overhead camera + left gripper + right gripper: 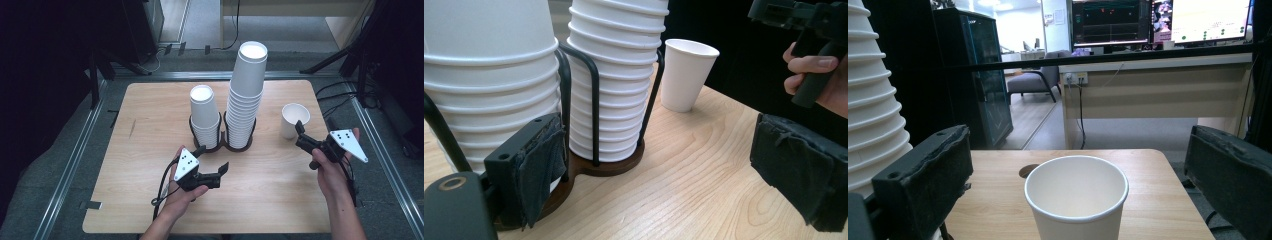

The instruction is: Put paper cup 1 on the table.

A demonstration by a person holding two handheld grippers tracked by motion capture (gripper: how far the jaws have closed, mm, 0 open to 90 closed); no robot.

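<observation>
Tabletop cup [1076, 200] before open right hand-held gripper [1078, 185]

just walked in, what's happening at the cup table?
A person works two handheld grippers over a wooden table. The right gripper hovers with open jaws around a single paper cup, not pressing it. The left gripper, jaws open and empty, sits beside the wire holder that carries a short cup stack and a tall cup stack.

A single paper cup [294, 119] is standing just ahead of the open right gripper [313, 130]; the open left gripper [212, 159] is hovering near the cup holder [221, 145].
</observation>
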